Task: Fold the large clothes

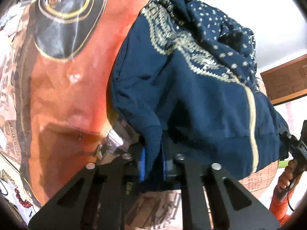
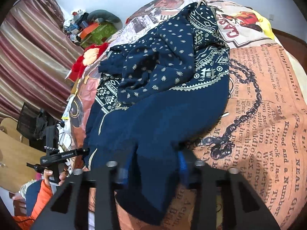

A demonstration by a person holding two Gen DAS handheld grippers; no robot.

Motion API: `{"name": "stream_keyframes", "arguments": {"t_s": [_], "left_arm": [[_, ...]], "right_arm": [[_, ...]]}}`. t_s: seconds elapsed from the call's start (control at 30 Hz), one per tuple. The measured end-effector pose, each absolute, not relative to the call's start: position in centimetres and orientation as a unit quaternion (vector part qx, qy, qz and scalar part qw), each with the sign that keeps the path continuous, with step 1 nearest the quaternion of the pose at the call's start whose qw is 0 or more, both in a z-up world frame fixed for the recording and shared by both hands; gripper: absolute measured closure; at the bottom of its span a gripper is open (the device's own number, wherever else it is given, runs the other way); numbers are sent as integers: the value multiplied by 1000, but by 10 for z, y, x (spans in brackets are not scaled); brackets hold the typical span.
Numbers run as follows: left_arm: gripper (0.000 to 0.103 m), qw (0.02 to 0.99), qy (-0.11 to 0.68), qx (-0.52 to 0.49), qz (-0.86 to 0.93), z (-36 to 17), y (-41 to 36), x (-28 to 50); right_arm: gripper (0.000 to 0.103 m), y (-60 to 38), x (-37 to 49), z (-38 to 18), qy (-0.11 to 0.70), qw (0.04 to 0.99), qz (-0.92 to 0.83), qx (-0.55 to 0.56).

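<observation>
a navy garment (image 2: 153, 99), printed with cream dots and zigzag bands, lies heaped on a bed (image 2: 268, 115) covered in an orange newsprint-pattern spread, as a person grips its near hem with a tool in each hand. the left gripper (image 1: 152, 164) is clamped on a bunch of the plain blue hem near one corner, cloth rising between its blue pads (image 1: 141, 163). the right gripper (image 2: 153, 170) has its fingers pinched on the hem at the other side, dark fabric hanging down between and below them. in the left view the right tool shows at the far edge of the garment, held in the person's hand (image 1: 287, 174); in the right view the left tool sits just beside the hem's opposite corner.

the step in hand looks to be the first one: both near corners are taken up, while the rest of the garment is crumpled, its patterned part folded over itself toward the head of the bed. no neat fold is visible yet.

the next move likely calls for drawing the two grips apart and lifting so the cloth pulls taut, then laying it flat before any fold is carried across. the fabric appears soft and loose, so an uneven pull could drag the heap rather than spread it. clutter (image 2: 86, 28) lies beyond the bed's far corner by a striped curtain (image 2: 34, 53).
</observation>
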State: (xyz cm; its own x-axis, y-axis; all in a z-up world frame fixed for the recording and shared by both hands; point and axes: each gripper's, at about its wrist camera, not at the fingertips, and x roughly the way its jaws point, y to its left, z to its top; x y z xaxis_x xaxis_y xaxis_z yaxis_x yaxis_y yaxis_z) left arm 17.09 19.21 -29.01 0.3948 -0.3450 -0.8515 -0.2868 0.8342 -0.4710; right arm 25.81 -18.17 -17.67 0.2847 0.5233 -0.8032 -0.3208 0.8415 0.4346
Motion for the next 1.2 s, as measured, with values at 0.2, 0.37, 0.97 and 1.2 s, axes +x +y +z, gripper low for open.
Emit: {"name": "stream_keyframes", "arguments": {"t_s": [0.2, 0.37, 0.97, 1.2], "left_arm": [[93, 834, 492, -249, -35, -234, 182, 179], [94, 861, 428, -266, -77, -178, 185, 201], [94, 885, 383, -256, 72, -150, 238, 443], [93, 869, 439, -180, 141, -221, 240, 516]], "right_arm": [[89, -182, 263, -176, 519, 800, 282, 108], [90, -182, 275, -160, 492, 809, 300, 115], [92, -152, 466, -104, 393, 883, 253, 47], [92, -131, 572, -157, 412, 888, 205, -7]]}}
